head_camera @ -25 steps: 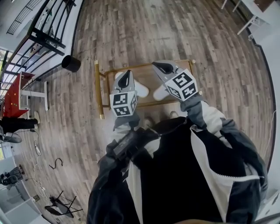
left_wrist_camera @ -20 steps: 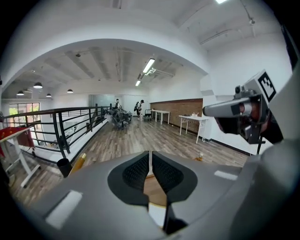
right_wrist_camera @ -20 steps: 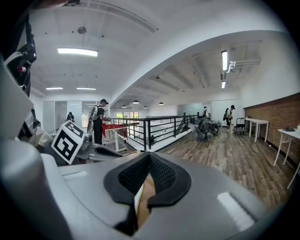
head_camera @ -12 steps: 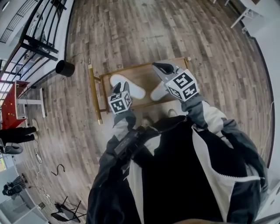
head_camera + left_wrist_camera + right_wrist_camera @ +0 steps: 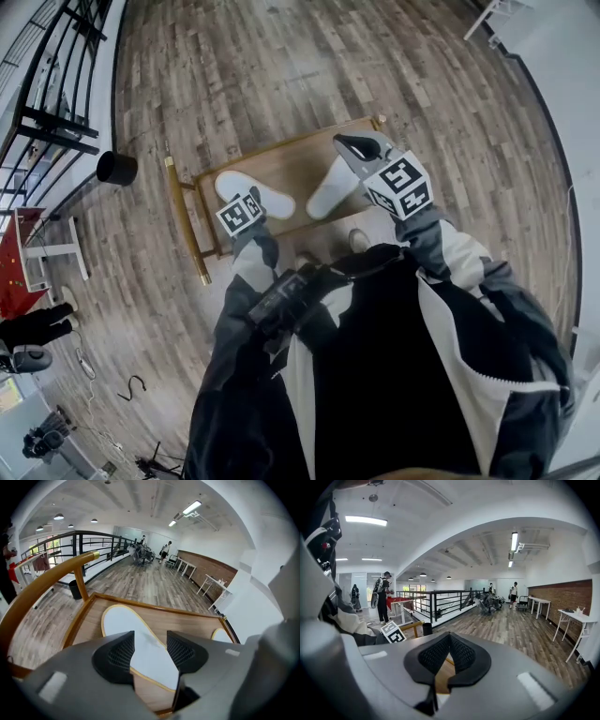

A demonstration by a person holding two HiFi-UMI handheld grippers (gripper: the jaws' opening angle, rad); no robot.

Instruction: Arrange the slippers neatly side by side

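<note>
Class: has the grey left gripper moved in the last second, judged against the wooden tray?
Yes. The left gripper sank toward the tray's near edge, jaws opening over the left white slipper.

No legible text, labels, numbers anywhere

There are two white slippers [image 5: 274, 200] [image 5: 330, 187], one low wooden table [image 5: 291, 167], two grippers, the left gripper [image 5: 150, 652] and the right gripper [image 5: 449, 657], and one black bin [image 5: 116, 168].

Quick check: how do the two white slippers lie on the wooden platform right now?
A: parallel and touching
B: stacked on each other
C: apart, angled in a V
C: the left slipper and right slipper lie apart on the wooden platform, splayed at an angle.
</note>
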